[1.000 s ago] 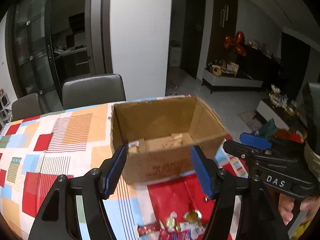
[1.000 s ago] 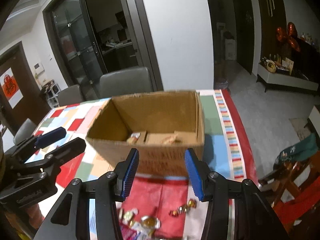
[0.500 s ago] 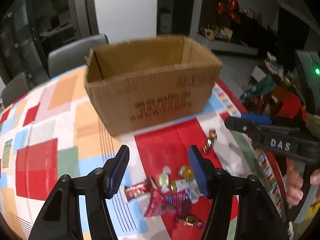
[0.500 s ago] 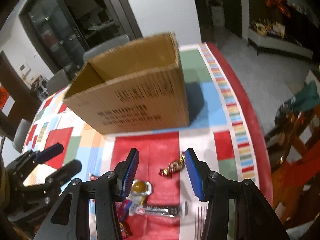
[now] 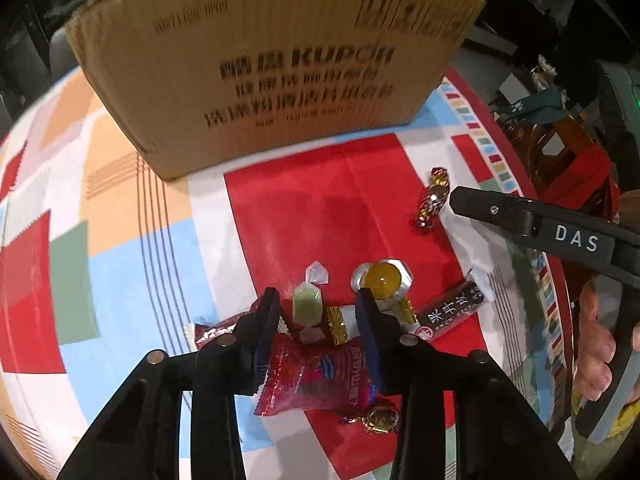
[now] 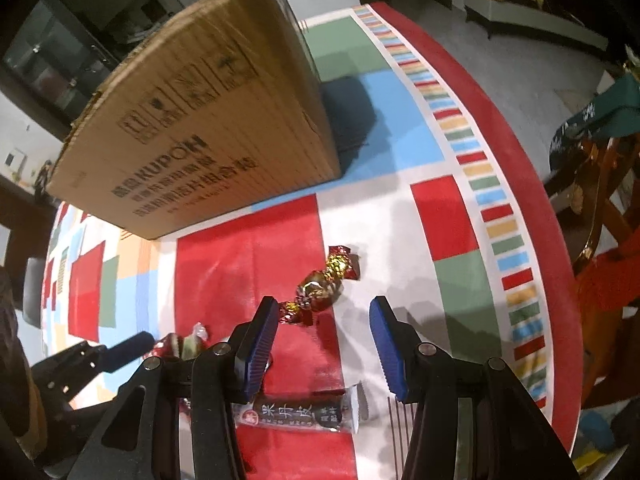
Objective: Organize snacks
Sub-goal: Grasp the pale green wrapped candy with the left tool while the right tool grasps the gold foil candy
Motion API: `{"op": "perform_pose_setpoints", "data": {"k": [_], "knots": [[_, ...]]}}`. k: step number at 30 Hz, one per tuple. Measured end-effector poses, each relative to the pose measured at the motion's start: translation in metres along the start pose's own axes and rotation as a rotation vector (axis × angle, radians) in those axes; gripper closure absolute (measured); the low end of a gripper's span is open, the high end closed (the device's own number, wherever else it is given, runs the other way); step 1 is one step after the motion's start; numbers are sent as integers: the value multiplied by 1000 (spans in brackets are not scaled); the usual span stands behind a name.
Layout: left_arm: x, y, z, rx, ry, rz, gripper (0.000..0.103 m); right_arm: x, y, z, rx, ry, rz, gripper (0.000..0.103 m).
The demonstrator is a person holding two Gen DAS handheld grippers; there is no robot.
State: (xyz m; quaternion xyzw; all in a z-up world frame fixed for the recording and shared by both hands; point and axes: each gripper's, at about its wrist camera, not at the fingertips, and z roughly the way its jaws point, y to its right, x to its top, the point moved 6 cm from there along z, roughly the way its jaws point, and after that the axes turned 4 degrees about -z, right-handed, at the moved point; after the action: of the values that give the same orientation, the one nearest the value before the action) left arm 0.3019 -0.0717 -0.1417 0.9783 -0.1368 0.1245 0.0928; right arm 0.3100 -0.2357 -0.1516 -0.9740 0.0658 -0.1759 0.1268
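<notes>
We see our left gripper (image 5: 322, 312) pointing steeply down over a small heap of snacks on the patchwork tablecloth (image 5: 120, 264) with red, blue, orange and green squares. Its jaws have just been closing, and now they stand narrow on both sides of the shiny red snack packet (image 5: 320, 380); whether the blue pads (image 5: 370, 344) already press the packet we cannot tell. Between the fingertips lie a pale green wrapped candy (image 5: 307, 307) and a small gold-foil sweet (image 5: 335, 322), and just beyond the right pad sits a round yellow jelly cup (image 5: 382, 278). A dark long bar wrapper with white characters (image 5: 450, 314) lies to the right of the heap, and a round gold-brown foil candy (image 5: 380, 419) lies near the packet's lower corner. Our right gripper (image 6: 323, 314) is partly open with nothing held; a red and gold twisted foil candy (image 6: 322, 286) lies on the cloth just ahead, one end near the left pad. The large brown cardboard box (image 6: 192, 128) with black print stands behind the snacks, well apart from them.
</notes>
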Motion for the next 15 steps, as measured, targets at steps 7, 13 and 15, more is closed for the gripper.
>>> {"op": "perform_pose_setpoints", "data": {"k": [7,13,15], "knots": [[2,-5,14,4,-40,-22,69,2,1,15,-3,-42,26,55],[0,-6,25,9,-69,-27,70,6,0,23,-32,-50,18,55],[-2,-7,28,12,-71,-31,72,8,-1,26,-46,-49,16,55]]}}
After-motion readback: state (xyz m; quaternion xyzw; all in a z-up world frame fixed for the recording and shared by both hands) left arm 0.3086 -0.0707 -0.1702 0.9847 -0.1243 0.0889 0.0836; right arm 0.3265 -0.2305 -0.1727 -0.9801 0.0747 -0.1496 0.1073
